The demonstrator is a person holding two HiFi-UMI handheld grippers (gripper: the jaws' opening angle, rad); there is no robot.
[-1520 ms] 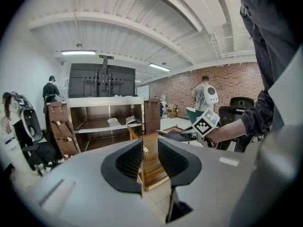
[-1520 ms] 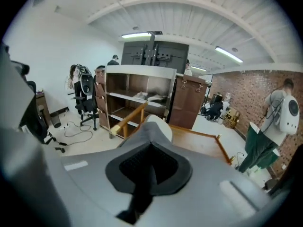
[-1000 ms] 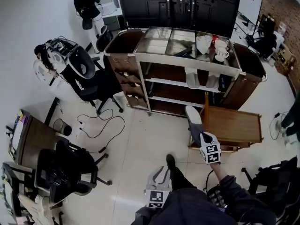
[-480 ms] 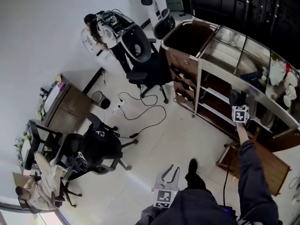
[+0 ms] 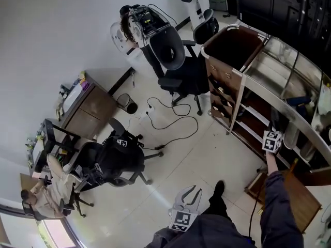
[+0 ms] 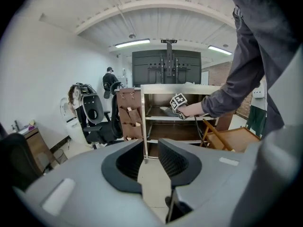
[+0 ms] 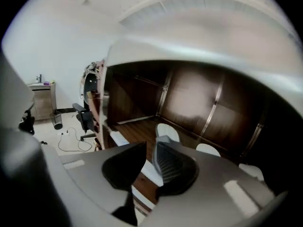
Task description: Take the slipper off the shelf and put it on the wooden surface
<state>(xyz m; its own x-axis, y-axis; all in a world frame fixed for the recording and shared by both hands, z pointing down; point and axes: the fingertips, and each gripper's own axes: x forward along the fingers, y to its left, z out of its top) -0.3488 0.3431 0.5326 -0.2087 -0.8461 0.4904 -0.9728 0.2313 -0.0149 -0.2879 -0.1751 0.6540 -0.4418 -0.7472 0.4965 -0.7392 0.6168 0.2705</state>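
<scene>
Since the slippers lie deep on a mid shelf, head view has the right gripper (image 5: 275, 126) reaching into the shelf unit (image 5: 243, 76). The left gripper (image 5: 190, 194) hangs low by the person's leg, prob. spare for this step. The wooden bench (image 5: 304, 204) waits near, below the right jaws.

Left gripper view: jaws apart, only floor betw. them.

Right gripper view: jaws opening, a white slipper (image 7: 119, 138) lying on the shelf board under & ahead of the gap, pads not pressing it. Other slippers (image 7: 208, 149) lie beyond, to the jaws' right. Prob. widening to straddle its edge.
</scene>
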